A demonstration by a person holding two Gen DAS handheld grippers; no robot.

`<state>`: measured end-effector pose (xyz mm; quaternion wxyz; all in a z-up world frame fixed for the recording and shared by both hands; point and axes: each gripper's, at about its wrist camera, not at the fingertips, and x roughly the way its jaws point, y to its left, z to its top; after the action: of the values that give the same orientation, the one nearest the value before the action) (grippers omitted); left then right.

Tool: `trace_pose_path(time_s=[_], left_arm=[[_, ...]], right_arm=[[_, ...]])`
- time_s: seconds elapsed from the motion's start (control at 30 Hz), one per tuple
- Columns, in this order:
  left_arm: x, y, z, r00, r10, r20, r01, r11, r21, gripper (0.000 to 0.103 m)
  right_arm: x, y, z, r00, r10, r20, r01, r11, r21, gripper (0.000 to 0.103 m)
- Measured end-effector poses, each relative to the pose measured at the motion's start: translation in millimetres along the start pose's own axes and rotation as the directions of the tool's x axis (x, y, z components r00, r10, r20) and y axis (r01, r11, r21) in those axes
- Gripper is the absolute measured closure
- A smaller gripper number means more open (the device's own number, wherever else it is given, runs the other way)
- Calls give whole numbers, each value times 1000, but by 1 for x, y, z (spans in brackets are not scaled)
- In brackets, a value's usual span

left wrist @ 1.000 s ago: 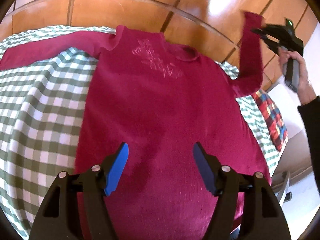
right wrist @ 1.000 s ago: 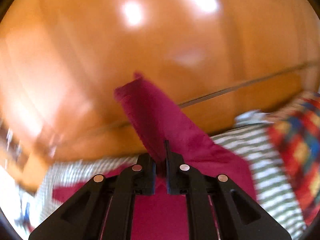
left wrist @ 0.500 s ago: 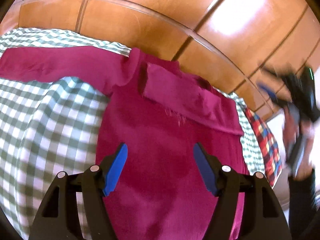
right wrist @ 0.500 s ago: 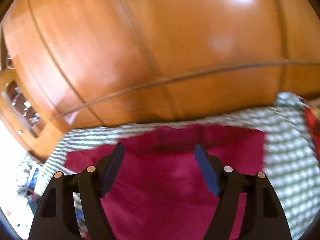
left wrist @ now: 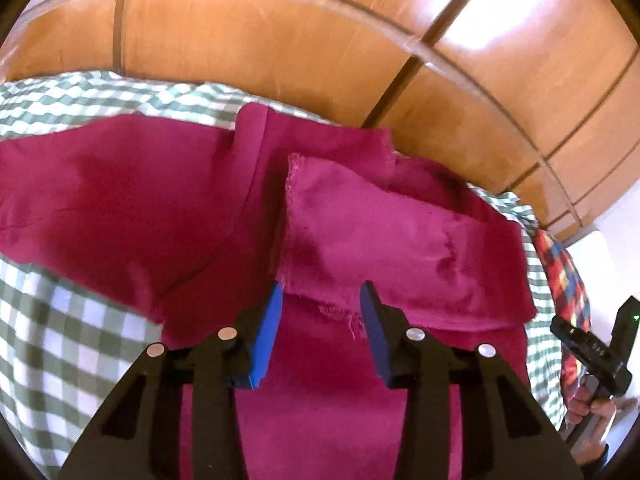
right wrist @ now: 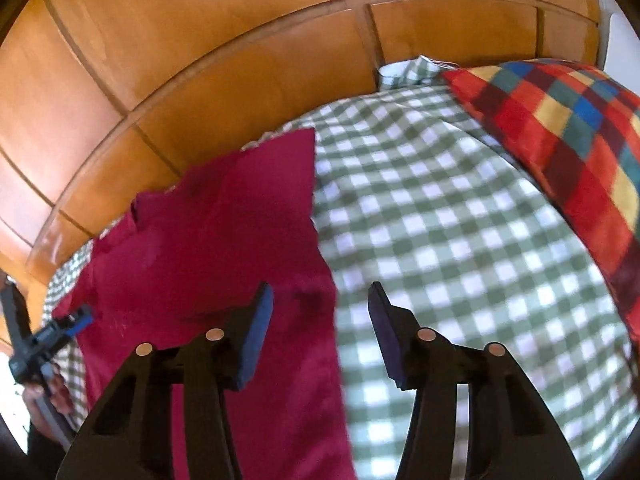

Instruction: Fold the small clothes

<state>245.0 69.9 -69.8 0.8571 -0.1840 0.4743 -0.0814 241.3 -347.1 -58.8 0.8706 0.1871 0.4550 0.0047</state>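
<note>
A crimson long-sleeved sweater point(left wrist: 320, 380) lies flat on a green-and-white checked cloth point(left wrist: 60, 340). Its right sleeve point(left wrist: 392, 236) is folded across the chest; its left sleeve point(left wrist: 100, 200) stretches out to the left. My left gripper point(left wrist: 320, 312) is open and empty, just above the folded sleeve's lower edge. My right gripper point(right wrist: 320, 312) is open and empty, over the sweater's right edge point(right wrist: 240, 240) where it meets the cloth point(right wrist: 460, 240). The right gripper also shows in the left wrist view point(left wrist: 592, 352), and the left gripper in the right wrist view point(right wrist: 52, 332).
Wooden wardrobe panels point(left wrist: 320, 40) stand right behind the bed. A red, yellow and blue checked blanket point(right wrist: 560, 128) lies at the right side of the cloth; it also shows in the left wrist view point(left wrist: 568, 280).
The right gripper laid the right sleeve across the chest, let it go, opened and drew back to the right. The left gripper moved forward toward the folded sleeve.
</note>
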Motion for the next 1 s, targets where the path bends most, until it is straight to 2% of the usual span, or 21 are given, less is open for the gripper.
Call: trace_pose_path(time_s=[0.13, 0.2, 0.3, 0.4, 0.43, 0.47, 0.53, 0.57, 0.6, 0.67, 0.73, 0.8, 0.9, 0.93, 1.0], left_arm=[[9, -14, 5, 998, 58, 17, -58, 997, 55, 66], [13, -23, 9, 996, 86, 30, -88, 992, 92, 66], [26, -31, 17, 989, 143, 38, -147, 980, 132, 67], [43, -33, 22, 978, 205, 38, -208, 968, 143, 63], [47, -34, 24, 975, 219, 45, -223, 963, 149, 63], [49, -35, 26, 973, 227, 52, -232, 960, 155, 63], [47, -38, 28, 970, 237, 61, -244, 955, 170, 63], [42, -36, 28, 972, 227, 65, -234, 959, 162, 64], [32, -32, 26, 975, 207, 77, -216, 966, 140, 61], [9, -19, 19, 975, 192, 115, -203, 975, 91, 41], [-17, 7, 11, 973, 179, 144, -182, 983, 6, 39], [-40, 36, 5, 972, 164, 171, -153, 985, -74, 39], [-76, 92, -6, 954, 214, 209, -173, 965, -197, 39], [-91, 116, -10, 940, 262, 216, -206, 946, -252, 39], [-110, 154, -15, 924, 312, 221, -229, 914, -333, 39]], right_arm=[[26, 18, 28, 1000, -8, 11, 8, 1000, 14, 53], [31, 31, 38, 999, -26, 48, 26, 1000, -13, 53], [42, 50, 46, 999, -19, 51, 22, 998, -63, 53], [67, 64, 43, 994, -111, 18, 113, 981, -155, 53], [83, 63, 39, 981, -192, -9, 187, 965, -186, 52], [95, 59, 35, 971, -237, -36, 226, 955, -192, 47], [101, 45, 31, 980, -201, -11, 197, 969, -147, 39], [100, 42, 29, 981, -196, -2, 194, 972, -130, 39], [98, 41, 28, 980, -197, 7, 196, 972, -127, 39], [95, 44, 26, 974, -226, 20, 226, 964, -143, 27], [90, 45, 26, 963, -267, 27, 268, 953, -143, 21], [79, 48, 26, 961, -275, 39, 277, 950, -142, 21], [56, 63, 14, 962, -257, 91, 269, 946, -180, 21], [45, 71, 5, 967, -232, 106, 250, 946, -208, 21], [31, 87, -10, 974, -193, 118, 218, 943, -253, 21]])
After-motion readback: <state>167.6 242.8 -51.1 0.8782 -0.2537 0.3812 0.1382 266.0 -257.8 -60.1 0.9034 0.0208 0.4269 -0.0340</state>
